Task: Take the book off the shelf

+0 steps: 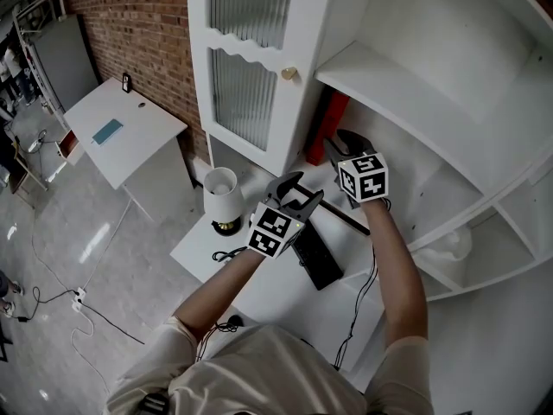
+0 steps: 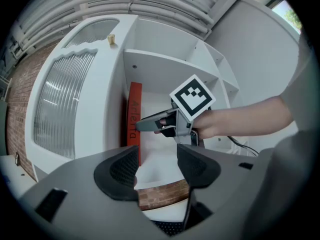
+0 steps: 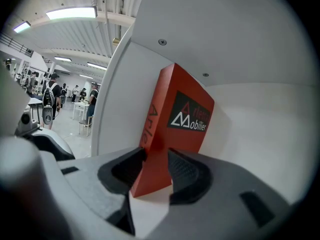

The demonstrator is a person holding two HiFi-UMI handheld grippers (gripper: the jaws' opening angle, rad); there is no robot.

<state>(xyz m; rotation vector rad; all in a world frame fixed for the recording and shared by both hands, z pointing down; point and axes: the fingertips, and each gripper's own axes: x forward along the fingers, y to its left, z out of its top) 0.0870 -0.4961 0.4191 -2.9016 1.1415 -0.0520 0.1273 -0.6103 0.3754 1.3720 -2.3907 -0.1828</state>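
A red book [image 3: 180, 119] with white print on a black patch stands tilted against the left wall of the white shelf [image 1: 415, 102]. My right gripper [image 3: 156, 166] is shut on its lower front corner, one jaw on the spine side and one on the cover. In the head view the right gripper [image 1: 341, 143] reaches into the shelf bay at the book [image 1: 333, 119]. My left gripper [image 1: 298, 193] hovers open and holds nothing, just outside the bay. Through its jaws [image 2: 157, 164] I see the book [image 2: 134, 119] and the right gripper [image 2: 150, 125].
A cabinet door [image 1: 251, 67] with ribbed glass and a brass knob closes the unit left of the bay. Below, a white desk [image 1: 259, 292] carries a white-shaded lamp [image 1: 221, 188], a flat black object [image 1: 315, 258] and cables. A brick wall [image 1: 138, 24] runs behind.
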